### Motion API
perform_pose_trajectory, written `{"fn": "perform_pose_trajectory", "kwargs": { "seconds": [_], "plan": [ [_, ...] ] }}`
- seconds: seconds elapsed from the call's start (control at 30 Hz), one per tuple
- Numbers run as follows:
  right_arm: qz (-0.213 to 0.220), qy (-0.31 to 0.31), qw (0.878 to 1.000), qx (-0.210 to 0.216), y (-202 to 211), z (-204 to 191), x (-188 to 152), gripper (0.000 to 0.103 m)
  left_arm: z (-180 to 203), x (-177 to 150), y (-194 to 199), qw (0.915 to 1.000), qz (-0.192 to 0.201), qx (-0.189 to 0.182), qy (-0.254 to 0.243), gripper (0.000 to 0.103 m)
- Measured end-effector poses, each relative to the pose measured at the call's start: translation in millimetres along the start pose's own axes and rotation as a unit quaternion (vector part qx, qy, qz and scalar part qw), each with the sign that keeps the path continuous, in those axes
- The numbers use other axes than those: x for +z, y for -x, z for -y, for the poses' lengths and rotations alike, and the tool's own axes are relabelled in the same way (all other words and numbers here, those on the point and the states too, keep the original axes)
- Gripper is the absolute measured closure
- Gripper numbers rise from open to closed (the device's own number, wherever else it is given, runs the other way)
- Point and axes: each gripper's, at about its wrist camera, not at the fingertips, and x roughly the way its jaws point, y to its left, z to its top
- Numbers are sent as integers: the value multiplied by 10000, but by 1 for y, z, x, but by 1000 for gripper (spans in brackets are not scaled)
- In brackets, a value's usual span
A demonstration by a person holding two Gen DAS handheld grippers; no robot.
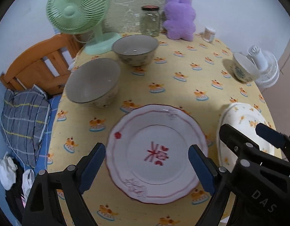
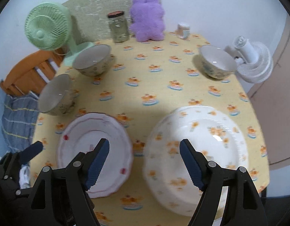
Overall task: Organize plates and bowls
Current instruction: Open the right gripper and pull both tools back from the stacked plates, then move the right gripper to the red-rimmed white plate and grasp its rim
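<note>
A white plate with red markings [image 1: 154, 154] [image 2: 92, 150] lies near the table's front, under my open left gripper [image 1: 146, 167]. A white plate with orange flowers [image 1: 242, 124] [image 2: 197, 150] lies to its right, under my open right gripper [image 2: 145, 162], which also shows in the left wrist view [image 1: 246, 133]. Two grey bowls [image 1: 94, 82] [image 1: 135, 49] sit at the left, also seen in the right wrist view [image 2: 56, 96] [image 2: 92, 60]. A smaller patterned bowl [image 1: 242, 67] [image 2: 216, 62] sits at the right edge. Both grippers are empty.
A green fan [image 1: 79, 13], glass jar [image 1: 150, 20], purple plush toy [image 1: 178, 17] and small container [image 1: 209, 33] stand along the table's back. A white fan [image 1: 263, 67] is beyond the right edge. A wooden chair [image 1: 37, 64] and bedding [image 1: 22, 116] are at the left.
</note>
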Motion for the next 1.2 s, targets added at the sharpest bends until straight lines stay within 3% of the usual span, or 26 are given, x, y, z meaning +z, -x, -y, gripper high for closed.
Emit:
{"fn": "perform_pose_trajectory", "kwargs": {
  "seconds": [0.33,0.63,0.8,1.0,1.2],
  "plan": [
    [-74,205,9997,51,-38,-30,-3,23,-29,-5,-30,9996,-21,274,84,13],
    [-226,467,9986,-52,-67,-47,-2,25,-42,-10,-60,9990,-281,188,303,19],
    [-431,531,9976,-73,-82,-53,-2,31,-46,-13,-73,9980,-475,67,419,30],
    [-571,591,9964,-188,-95,-55,-1,32,-47,-13,-83,9970,-622,-6,456,46],
    [-769,577,9951,-228,-107,-53,1,32,-48,-13,-84,9970,-637,-63,438,50]
  ]
}}
